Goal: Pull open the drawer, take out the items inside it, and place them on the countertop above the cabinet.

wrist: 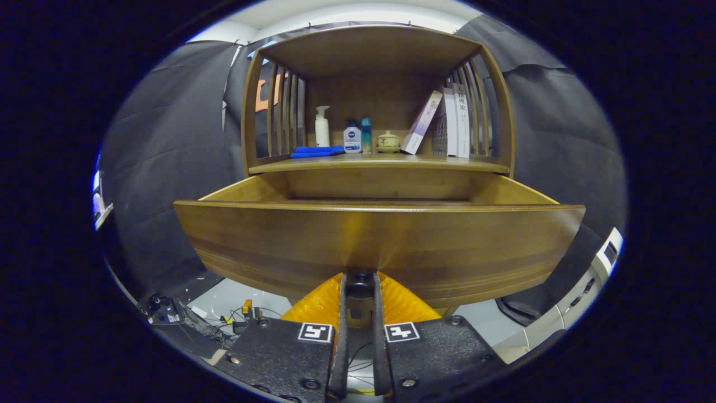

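Gripper view: the gripper (358, 291) sits at the wide brown wooden drawer (380, 240), fingers closed on its small dark knob (359, 284).
Drawer: pulled well out of the cabinet, under the wooden countertop (380, 162); its contents are hidden behind the front panel, so possibly empty.
Handling: stiff, fairly heavy, likely slides straight; the knob is the only hold.
Countertop: white pump bottle (322, 126), blue folded cloth (316, 151), leaning books (453, 120).

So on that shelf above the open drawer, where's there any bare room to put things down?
Bare wood runs along the countertop's front edge, ahead of everything. Further back it is crowded: blue cloth, pump bottle, two small bottles, lidded jar, then books. The gripper is closed on the drawer's knob.
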`<state>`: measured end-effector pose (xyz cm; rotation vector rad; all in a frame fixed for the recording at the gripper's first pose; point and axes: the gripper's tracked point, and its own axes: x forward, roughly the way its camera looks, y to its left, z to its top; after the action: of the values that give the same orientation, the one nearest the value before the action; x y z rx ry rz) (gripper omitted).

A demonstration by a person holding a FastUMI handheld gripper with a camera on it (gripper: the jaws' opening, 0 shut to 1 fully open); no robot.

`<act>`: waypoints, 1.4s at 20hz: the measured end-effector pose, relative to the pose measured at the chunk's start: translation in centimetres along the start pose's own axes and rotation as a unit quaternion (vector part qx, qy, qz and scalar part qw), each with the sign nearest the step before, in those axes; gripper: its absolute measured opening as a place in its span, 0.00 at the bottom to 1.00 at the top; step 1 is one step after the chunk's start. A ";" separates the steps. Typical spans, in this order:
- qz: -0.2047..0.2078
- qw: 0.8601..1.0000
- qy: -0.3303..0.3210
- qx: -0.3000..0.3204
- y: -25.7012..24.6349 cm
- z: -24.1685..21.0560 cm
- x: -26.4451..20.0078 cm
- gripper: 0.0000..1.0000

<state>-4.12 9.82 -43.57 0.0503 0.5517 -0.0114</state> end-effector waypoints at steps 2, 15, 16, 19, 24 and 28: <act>0.003 1.000 0.004 -0.002 0.1 -0.2 -0.4 0.21; 0.000 0.999 0.053 -0.005 0.5 -0.5 -1.5 0.25; 0.000 0.998 0.055 0.001 0.5 -0.2 -1.8 0.28; 0.026 0.999 0.035 -0.008 1.6 2.3 -3.4 0.32; 0.072 0.997 0.022 -0.007 2.8 6.5 -4.7 0.58; 0.102 0.994 0.034 0.010 3.8 9.0 -4.6 0.69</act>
<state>-3.24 13.19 -33.31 0.1275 0.6132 0.1846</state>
